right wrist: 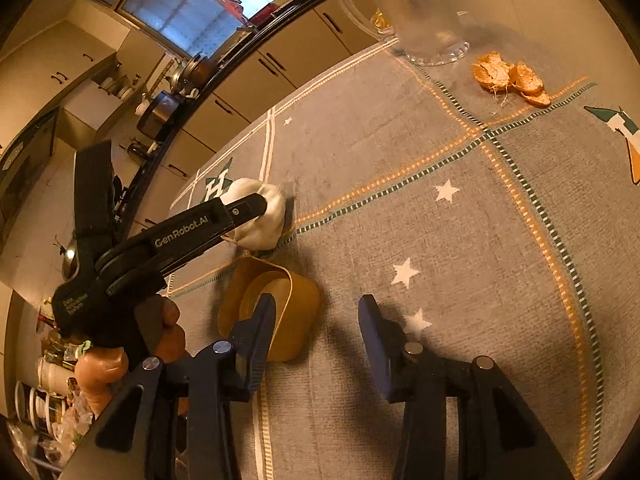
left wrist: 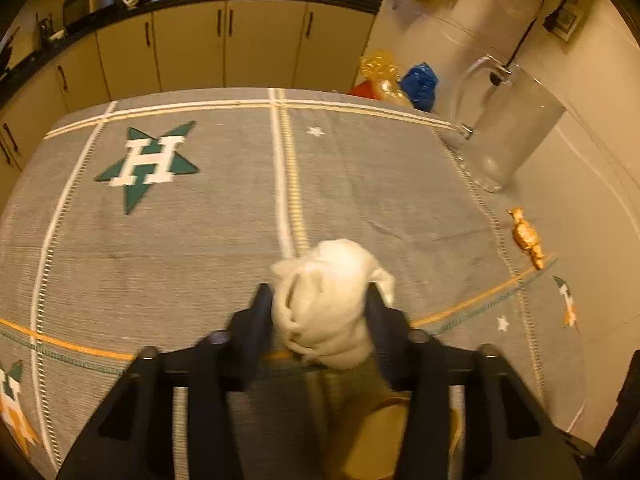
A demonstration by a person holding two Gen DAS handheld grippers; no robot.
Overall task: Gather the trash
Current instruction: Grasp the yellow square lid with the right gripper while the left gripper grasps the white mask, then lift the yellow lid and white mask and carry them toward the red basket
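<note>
A crumpled white tissue wad (left wrist: 324,304) sits between the fingers of my left gripper (left wrist: 318,292), whose pads press on both its sides just above the grey tablecloth (left wrist: 200,240). The right wrist view shows the same wad (right wrist: 266,220) with one left finger (right wrist: 240,212) across it. A yellow plastic tub (right wrist: 296,312) stands on the cloth below the wad. My right gripper (right wrist: 316,308) is open, its left fingertip over the tub's rim and nothing between the pads. Orange peel pieces (right wrist: 508,78) lie far right near a clear pitcher (right wrist: 424,12).
The clear pitcher (left wrist: 508,128) stands at the table's right edge, with an orange-gold scrap (left wrist: 527,238) on the bare edge beside it. Blue (left wrist: 420,84) and yellow (left wrist: 380,68) bags lie beyond the table. Kitchen cabinets (left wrist: 224,40) line the far wall. A hand (right wrist: 100,364) holds the left gripper.
</note>
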